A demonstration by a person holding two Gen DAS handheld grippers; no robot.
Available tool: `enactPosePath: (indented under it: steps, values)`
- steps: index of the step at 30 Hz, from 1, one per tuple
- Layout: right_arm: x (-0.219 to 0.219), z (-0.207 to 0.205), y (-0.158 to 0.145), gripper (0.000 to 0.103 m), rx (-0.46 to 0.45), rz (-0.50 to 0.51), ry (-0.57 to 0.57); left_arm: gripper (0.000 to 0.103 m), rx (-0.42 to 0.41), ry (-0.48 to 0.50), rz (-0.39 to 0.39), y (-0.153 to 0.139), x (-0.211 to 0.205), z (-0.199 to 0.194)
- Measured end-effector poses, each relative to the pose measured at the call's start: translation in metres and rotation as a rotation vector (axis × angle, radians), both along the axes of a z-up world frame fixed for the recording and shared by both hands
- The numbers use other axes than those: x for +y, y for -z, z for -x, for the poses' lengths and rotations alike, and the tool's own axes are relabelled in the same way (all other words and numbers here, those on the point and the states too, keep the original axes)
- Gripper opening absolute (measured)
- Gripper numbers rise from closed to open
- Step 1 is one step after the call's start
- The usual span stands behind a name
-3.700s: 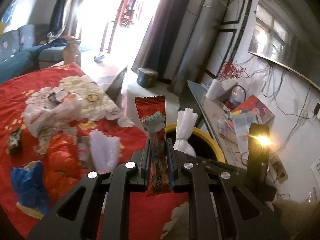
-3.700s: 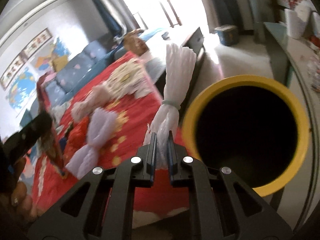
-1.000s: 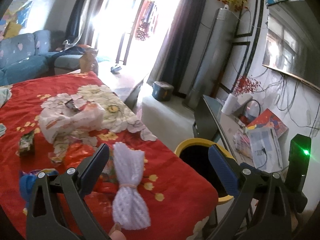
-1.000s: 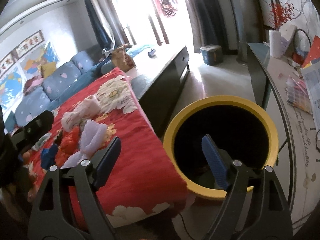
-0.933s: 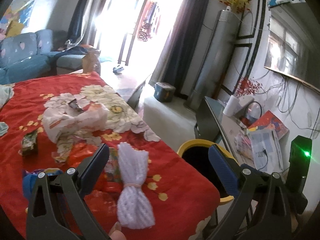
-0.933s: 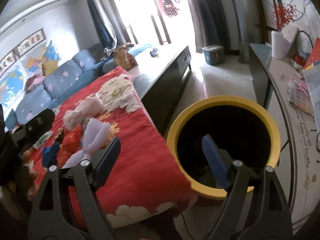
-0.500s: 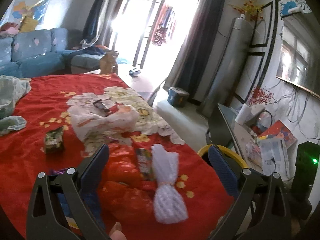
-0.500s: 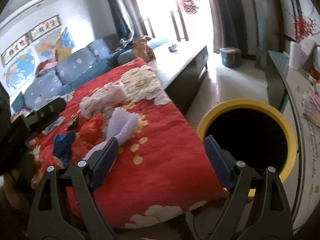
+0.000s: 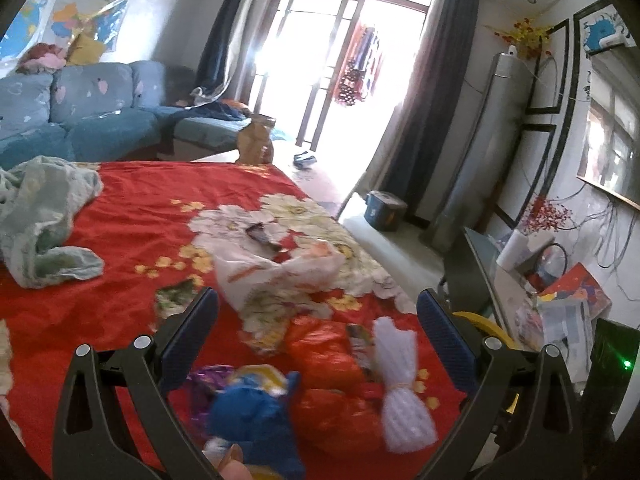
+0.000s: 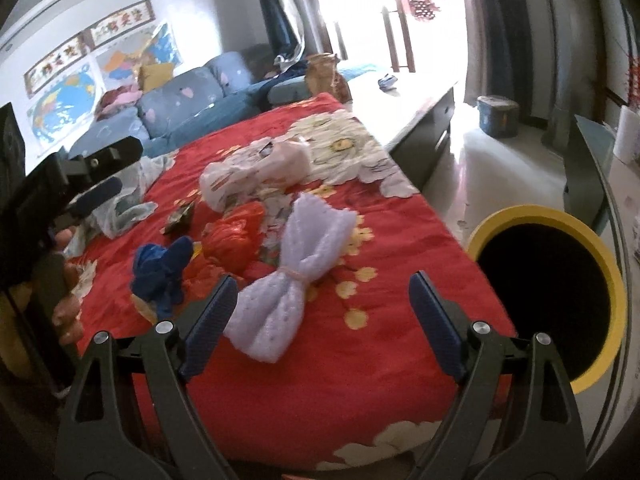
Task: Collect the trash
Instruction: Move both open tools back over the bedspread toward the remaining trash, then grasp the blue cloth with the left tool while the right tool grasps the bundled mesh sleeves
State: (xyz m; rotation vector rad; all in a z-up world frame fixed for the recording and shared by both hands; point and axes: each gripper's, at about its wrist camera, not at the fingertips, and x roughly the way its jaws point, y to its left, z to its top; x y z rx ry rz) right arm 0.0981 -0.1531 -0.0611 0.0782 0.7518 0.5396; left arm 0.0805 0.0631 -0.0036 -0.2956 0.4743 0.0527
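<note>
Between pickups: both grippers hang empty above the littered red cloth (image 10: 400, 248).

The left gripper (image 9: 318, 322) and right gripper (image 10: 318, 304) gape wide; the next move likely calls for closing on the white tied foam net (image 10: 296, 276) and carrying it to the yellow-rimmed bin (image 10: 608, 280).

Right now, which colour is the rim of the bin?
Yellow; the bin rim shows best in the right wrist view.

Daylight's pouring thru the balcony doors (image 9: 352, 92), blown out white in both views, glare spilling onto the floor nearby. I'm getting strong fisheye bend w/ black corners at the edges. Left view: blue bag (image 9: 256, 420) up close is smeared & soft. Right view: sharper, bin (image 10: 548, 296) interior pure black.
</note>
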Motion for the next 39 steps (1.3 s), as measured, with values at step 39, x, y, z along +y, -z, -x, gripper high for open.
enactPosePath:
  steps: [39]
  values:
    - [0.032,-0.01,0.05,0.059,0.186,-0.007,-0.098,0.058,0.241,0.141,-0.094,0.066,0.006,0.021]
